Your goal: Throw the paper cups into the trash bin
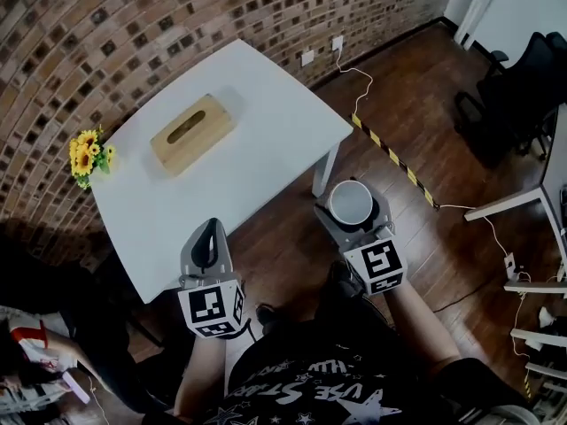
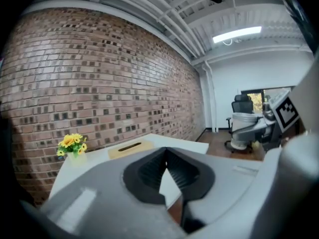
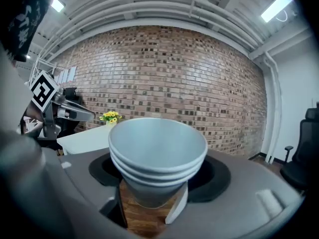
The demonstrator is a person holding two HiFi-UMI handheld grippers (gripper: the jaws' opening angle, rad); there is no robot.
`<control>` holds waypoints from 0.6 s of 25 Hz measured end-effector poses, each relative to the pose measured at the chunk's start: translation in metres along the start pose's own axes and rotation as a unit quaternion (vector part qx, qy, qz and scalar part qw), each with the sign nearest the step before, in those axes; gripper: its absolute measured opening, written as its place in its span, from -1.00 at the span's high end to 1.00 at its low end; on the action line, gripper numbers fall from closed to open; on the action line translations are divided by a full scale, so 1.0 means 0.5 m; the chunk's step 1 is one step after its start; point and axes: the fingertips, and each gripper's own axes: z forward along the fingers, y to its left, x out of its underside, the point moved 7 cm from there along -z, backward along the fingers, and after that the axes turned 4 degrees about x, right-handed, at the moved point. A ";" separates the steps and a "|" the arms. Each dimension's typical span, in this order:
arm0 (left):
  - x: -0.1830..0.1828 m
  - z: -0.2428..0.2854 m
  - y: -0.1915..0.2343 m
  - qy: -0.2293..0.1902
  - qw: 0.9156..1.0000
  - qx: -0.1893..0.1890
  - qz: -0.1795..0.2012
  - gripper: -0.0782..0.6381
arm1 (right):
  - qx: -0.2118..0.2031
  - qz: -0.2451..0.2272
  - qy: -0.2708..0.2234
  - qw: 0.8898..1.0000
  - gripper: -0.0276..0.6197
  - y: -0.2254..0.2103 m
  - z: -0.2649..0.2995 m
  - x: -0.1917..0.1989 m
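**Stack of cups held upright, clear of the worktop**

Gripping a nested stack of paper cups (image 3: 157, 153) in the right claw (image 1: 353, 209), pads pressed on the tapered sides below the rims. Counting three rims, each tucked inside the next, with plain white inside the top one from the head view. Standing upright, mouth to the ceiling, narrow base down between the jaws, long axis vertical. Hanging over the wooden floor (image 1: 292, 255), just beyond the right-hand corner of the white worktop (image 1: 266, 122), not touching it.

Over to the left claw (image 1: 209, 230): clenched, tips together, nothing in it, poised over the worktop's near edge.

Back on the worktop, a wooden tissue box (image 1: 192, 133) lying flat, slot facing up, contents too dark to tell. Yellow flowers (image 1: 86, 156) bunched in a small pale vase (image 2: 73, 156) at the left corner, by the brick wall (image 1: 133, 25).
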 end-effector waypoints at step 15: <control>0.022 0.274 -0.342 0.060 0.992 0.110 0.027 0.77 | 0.086 0.064 0.047 0.993 -0.16 -0.331 -0.109 0.221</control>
